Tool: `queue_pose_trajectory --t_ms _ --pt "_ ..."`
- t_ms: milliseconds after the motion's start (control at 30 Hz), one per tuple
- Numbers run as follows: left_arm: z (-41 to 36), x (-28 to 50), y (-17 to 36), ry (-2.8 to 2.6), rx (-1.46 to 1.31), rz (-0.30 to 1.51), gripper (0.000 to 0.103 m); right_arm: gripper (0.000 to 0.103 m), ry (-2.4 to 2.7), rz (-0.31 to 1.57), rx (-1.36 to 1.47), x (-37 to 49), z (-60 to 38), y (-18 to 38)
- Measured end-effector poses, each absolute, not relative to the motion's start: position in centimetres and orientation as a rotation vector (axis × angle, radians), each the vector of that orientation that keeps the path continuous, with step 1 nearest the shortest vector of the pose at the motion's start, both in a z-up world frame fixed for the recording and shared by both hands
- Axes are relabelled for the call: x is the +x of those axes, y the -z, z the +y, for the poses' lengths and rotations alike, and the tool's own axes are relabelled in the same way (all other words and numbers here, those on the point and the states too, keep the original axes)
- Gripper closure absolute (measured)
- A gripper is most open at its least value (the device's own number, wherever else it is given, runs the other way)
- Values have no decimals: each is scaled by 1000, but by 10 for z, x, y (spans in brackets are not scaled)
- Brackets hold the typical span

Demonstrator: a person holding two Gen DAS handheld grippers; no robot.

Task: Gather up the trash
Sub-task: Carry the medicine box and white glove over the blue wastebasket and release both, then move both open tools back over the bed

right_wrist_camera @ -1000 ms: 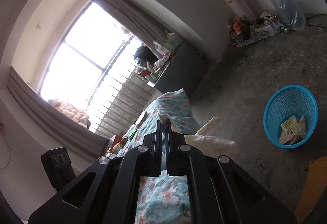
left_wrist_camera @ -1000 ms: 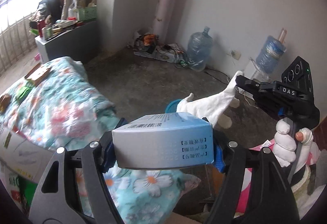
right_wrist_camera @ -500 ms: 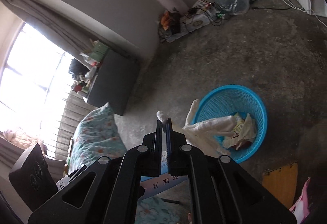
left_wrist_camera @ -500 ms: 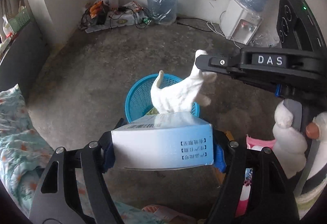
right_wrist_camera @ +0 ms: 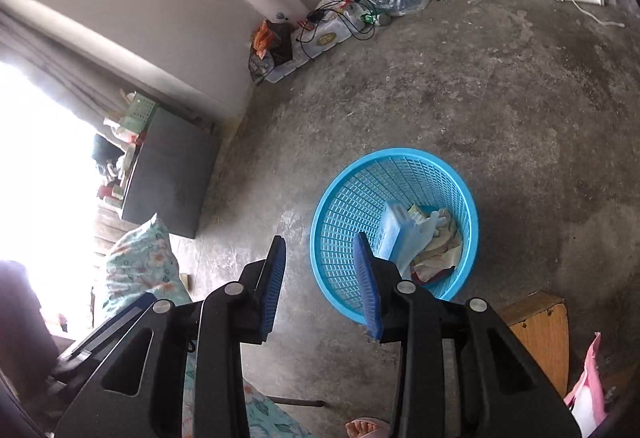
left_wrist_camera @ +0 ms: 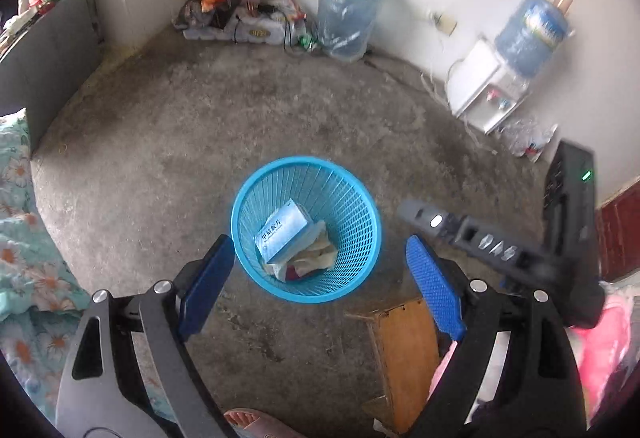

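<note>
Left gripper spread wide and empty, hanging above the near rim of the blue mesh wastebasket. Right gripper parted too, nothing between its blue pads, poised over the basket's left rim in its own view; from the left camera, seen blurred at the right side of the basket

Light blue medicine box lying inside the basket, tilted on crumpled wrappers and paper; in the right view standing on edge against the pile. Basket resting on the bare concrete floor, a wooden stool corner just beside its near right side, floral quilt off to the left

Risks from here, as judgement only:
- Knocking the light basket over with a lowered finger while pulling away, since both tools hang close over the rim; likely spilling of the box and wrappers onto the floor
- Collision between the two grippers, close together on the basket's right side
- Box perched high on loose paper; possible sliding or tipping if the basket gets bumped
- Catching the stool edge on the retreat
- Missing further rubbish elsewhere: none identifiable on the floor from these views
</note>
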State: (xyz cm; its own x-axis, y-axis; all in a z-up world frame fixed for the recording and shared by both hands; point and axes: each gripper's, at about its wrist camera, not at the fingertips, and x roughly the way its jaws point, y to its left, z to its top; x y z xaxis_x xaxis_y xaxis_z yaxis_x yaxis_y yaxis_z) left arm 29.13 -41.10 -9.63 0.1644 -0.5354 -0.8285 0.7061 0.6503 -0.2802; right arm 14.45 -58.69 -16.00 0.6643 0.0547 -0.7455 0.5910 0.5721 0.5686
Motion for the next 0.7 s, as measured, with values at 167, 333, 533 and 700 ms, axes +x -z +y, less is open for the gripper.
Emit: queue_pose_trajectory --t_ms 167,333,533,700 --pt "-361 282 55 922 117 1005 19 63 321 778 807 146 -551 127" --pt "-298 262 10 843 137 839 19 41 250 724 643 142 -502 83" --pt "-191 244 -31 736 51 757 19 38 97 734 527 140 -451 49" --pt "-90 217 -59 585 -27 671 19 38 -45 748 491 143 -412 21"
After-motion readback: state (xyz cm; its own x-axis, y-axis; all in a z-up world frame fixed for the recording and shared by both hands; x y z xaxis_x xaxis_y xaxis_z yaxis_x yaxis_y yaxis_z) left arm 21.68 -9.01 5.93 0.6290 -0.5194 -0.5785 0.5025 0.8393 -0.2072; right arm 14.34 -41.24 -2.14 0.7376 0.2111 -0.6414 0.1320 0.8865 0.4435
